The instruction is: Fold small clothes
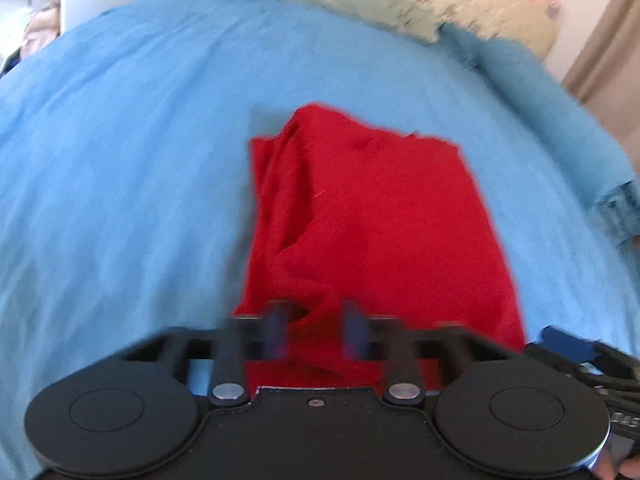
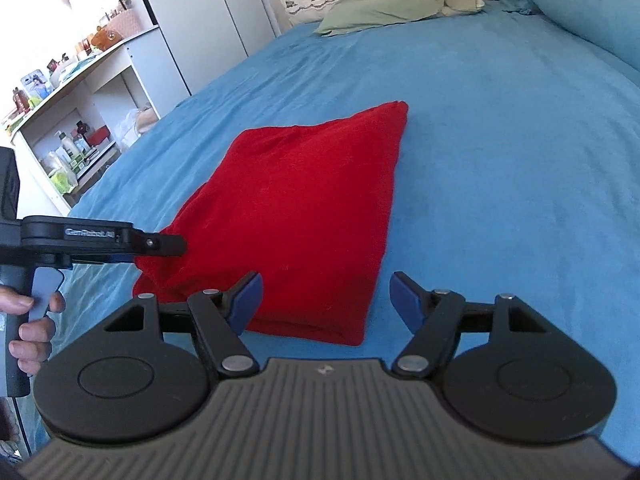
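Note:
A folded red garment (image 1: 380, 220) (image 2: 304, 208) lies on the blue bed sheet (image 2: 500, 140), thick and roughly four-sided. In the right wrist view my left gripper (image 2: 176, 245) comes in from the left, and the garment's near-left corner is bunched up at its tip. In the blurred left wrist view its fingers (image 1: 276, 328) stand close together with red cloth between them, gripper (image 1: 314, 320) pinching that edge. My right gripper (image 2: 326, 286) hangs open just over the garment's near edge, nothing between its blue pads (image 2: 246, 300).
A green pillow (image 2: 400, 10) and a patterned headboard cover lie at the far end. A blue bolster (image 2: 580, 12) runs along the far right. White shelves (image 2: 80, 100) with bottles stand left of the bed. A hand (image 2: 32, 320) holds the left gripper's handle.

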`<state>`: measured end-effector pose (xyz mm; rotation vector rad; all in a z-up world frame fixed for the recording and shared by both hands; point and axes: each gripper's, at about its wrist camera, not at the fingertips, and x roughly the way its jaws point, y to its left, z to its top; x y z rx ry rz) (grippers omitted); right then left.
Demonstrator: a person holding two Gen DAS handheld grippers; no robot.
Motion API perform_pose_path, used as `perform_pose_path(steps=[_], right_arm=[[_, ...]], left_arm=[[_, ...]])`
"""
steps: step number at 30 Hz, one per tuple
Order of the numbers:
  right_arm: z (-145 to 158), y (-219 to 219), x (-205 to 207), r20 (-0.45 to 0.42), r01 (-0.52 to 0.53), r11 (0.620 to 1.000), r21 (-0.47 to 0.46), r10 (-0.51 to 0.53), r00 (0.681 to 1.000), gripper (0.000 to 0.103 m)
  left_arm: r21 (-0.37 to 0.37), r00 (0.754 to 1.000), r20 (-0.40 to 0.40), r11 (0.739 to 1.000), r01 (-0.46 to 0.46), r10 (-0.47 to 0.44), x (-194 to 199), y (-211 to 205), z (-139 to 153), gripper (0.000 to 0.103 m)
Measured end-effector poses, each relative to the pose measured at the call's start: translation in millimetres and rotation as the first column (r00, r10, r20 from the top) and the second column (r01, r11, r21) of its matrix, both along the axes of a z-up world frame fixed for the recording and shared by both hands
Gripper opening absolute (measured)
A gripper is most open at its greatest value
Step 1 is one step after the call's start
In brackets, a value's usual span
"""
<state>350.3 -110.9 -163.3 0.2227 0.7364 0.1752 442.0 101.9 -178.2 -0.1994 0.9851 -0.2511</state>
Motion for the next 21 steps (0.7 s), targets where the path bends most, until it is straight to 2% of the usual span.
perform_pose_path(steps=[3, 8, 12, 15, 17, 18, 20, 21], right_arm=[[1, -2, 1, 0.002, -0.010, 1.000, -0.003, 0.010, 1.000, 0.086], [3, 1, 1, 0.016, -0.014, 1.000, -0.011, 0.015, 1.000, 0.085], [1, 0, -1, 0.009, -0.015, 1.000, -0.012, 0.015, 1.000, 0.085], [0, -1, -1, 0.001, -0.012, 1.000, -0.005, 0.012, 1.000, 0.085], [1, -1, 0, 0.002, -0.013, 1.000, -0.010, 0.013, 1.000, 0.085], [2, -1, 0, 0.004, -0.015, 1.000, -0.016, 0.015, 1.000, 0.085], [0, -1, 1, 0.002, -0.016, 0.999, -0.037, 0.017, 1.000, 0.085], [-2, -1, 2, 0.000, -0.013, 0.999, -0.051, 0.013, 1.000, 0.085]], left_arm=[[-0.035, 1.000, -0.006, 0.999, -0.023, 0.023, -3, 9, 0, 0.011], [0.003, 0.998, 0.057, 1.000, -0.015, 0.015, -28, 16, 15, 0.010], [0.003, 0.999, 0.025, 0.999, -0.047, 0.047, -39, 23, -5, 0.010], [-0.006, 0.997, 0.045, 0.998, -0.056, 0.056, -41, 24, -13, 0.013], [0.004, 0.996, 0.066, 0.998, -0.058, 0.057, -44, 20, -7, 0.025], [0.013, 0.994, 0.084, 0.998, -0.068, 0.066, -46, 20, -3, 0.043], [0.054, 0.988, 0.132, 0.994, -0.090, 0.082, -52, 18, 2, 0.068], [0.076, 0.984, 0.158, 0.992, -0.097, 0.084, -53, 18, 4, 0.070]])
